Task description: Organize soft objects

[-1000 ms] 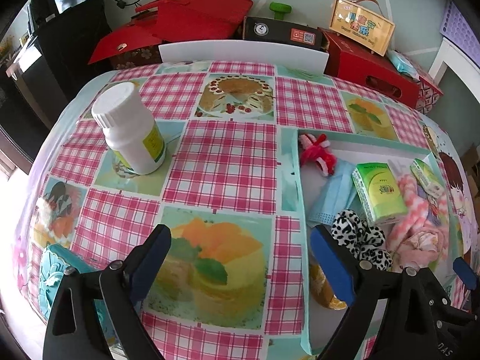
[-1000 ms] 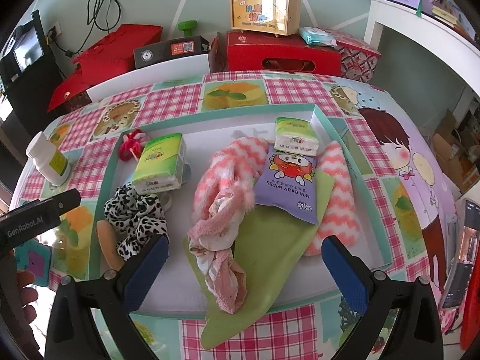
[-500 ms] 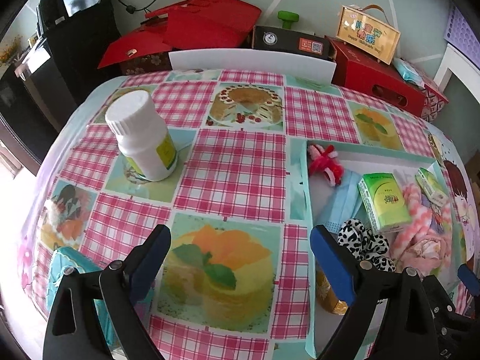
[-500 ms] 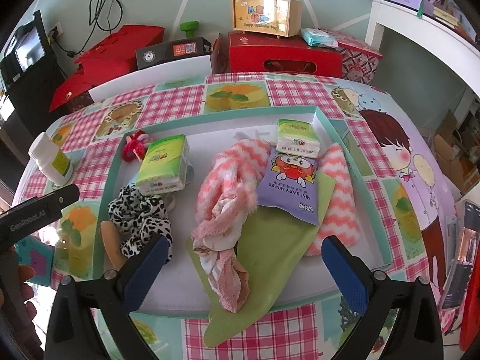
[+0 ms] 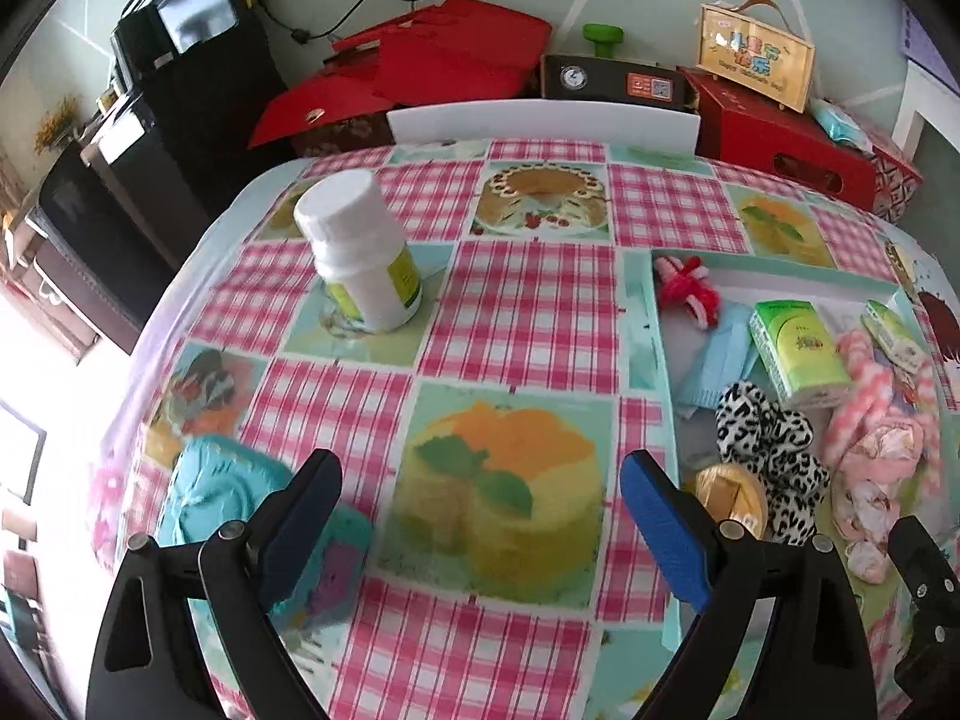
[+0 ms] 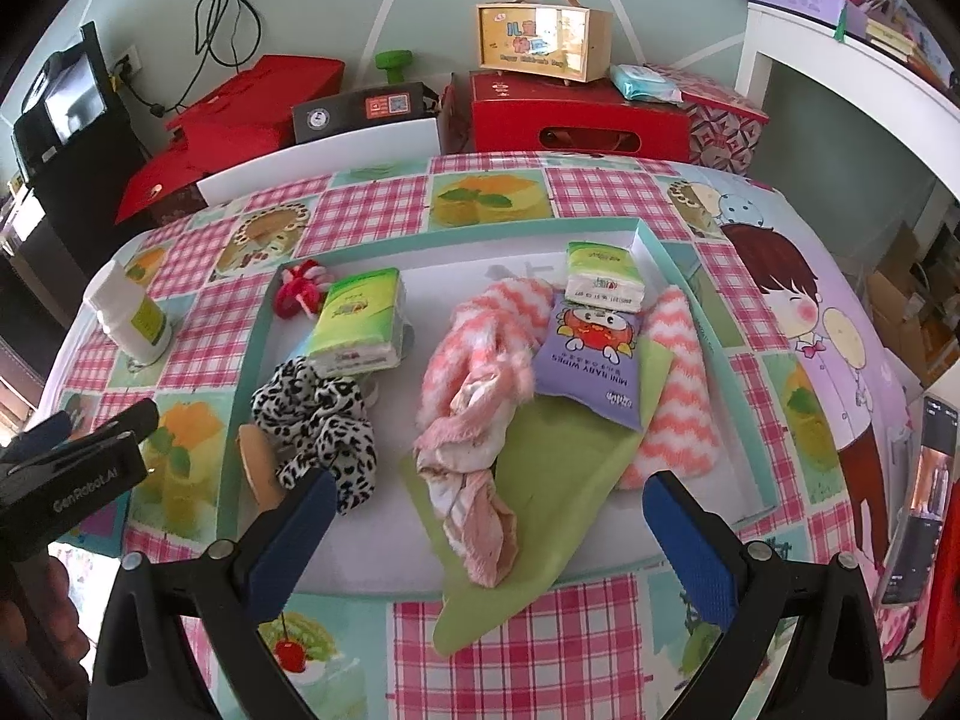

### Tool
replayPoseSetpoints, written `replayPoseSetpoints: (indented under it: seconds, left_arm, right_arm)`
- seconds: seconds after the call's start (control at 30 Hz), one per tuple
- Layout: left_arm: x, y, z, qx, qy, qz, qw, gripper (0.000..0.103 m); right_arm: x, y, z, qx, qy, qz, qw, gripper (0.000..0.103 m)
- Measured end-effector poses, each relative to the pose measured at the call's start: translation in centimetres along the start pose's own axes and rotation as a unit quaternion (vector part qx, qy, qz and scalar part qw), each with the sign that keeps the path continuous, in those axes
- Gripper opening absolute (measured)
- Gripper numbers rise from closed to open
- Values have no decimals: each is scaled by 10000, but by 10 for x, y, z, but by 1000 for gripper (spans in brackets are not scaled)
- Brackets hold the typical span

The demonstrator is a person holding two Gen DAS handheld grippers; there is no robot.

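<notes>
A teal-rimmed white tray (image 6: 678, 276) holds soft things: a leopard scrunchie (image 6: 318, 420), a green tissue pack (image 6: 360, 324), pink striped fluffy cloth (image 6: 480, 348), a green cloth (image 6: 540, 480), a purple wipes pack (image 6: 594, 360), a small tissue pack (image 6: 603, 276) and a red-pink yarn bow (image 6: 300, 294). My right gripper (image 6: 486, 546) is open and empty above the tray's near edge. My left gripper (image 5: 480, 516) is open and empty over the tablecloth, left of the tray (image 5: 654, 324). The scrunchie (image 5: 768, 450) and a blue face mask (image 5: 714, 366) show in the left wrist view.
A white pill bottle (image 5: 360, 258) stands on the checked tablecloth at left. A teal object (image 5: 228, 498) lies near the left table edge. Red boxes (image 6: 576, 114) and a yellow case (image 6: 540, 42) stand behind the table. A phone (image 6: 924, 498) lies at right.
The left gripper has drawn back and turned slightly left, so the bottle and tray sit further right in its view. The right gripper has barely moved. Both stay open.
</notes>
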State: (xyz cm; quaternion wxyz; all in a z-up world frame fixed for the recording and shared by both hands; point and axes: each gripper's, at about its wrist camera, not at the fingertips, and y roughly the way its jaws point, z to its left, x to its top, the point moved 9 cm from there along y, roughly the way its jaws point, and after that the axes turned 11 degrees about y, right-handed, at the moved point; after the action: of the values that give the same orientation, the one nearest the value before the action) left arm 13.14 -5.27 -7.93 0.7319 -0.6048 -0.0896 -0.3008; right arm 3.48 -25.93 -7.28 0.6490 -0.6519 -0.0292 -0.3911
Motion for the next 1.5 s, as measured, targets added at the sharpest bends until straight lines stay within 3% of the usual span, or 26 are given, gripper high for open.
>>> replayPoseSetpoints:
  seconds: [0.17, 0.73, 1.2, 1.5]
  left_arm:
    - [-13, -6, 4, 179, 8, 26, 9998, 94]
    - [-52, -24, 9, -146, 30, 261, 9995, 94]
    - [-73, -45, 3, -379, 133, 176, 9990, 94]
    - [-94, -37, -2, -426, 256, 272, 9984, 94]
  right_arm:
    - [-7, -5, 2, 50, -33, 43, 10000, 103]
    - [-35, -24, 3, -6, -100, 215, 9997, 103]
    - [-52, -37, 1, -95, -164, 300, 9994, 103]
    - [-65, -30, 1, -98, -231, 317, 9992, 103]
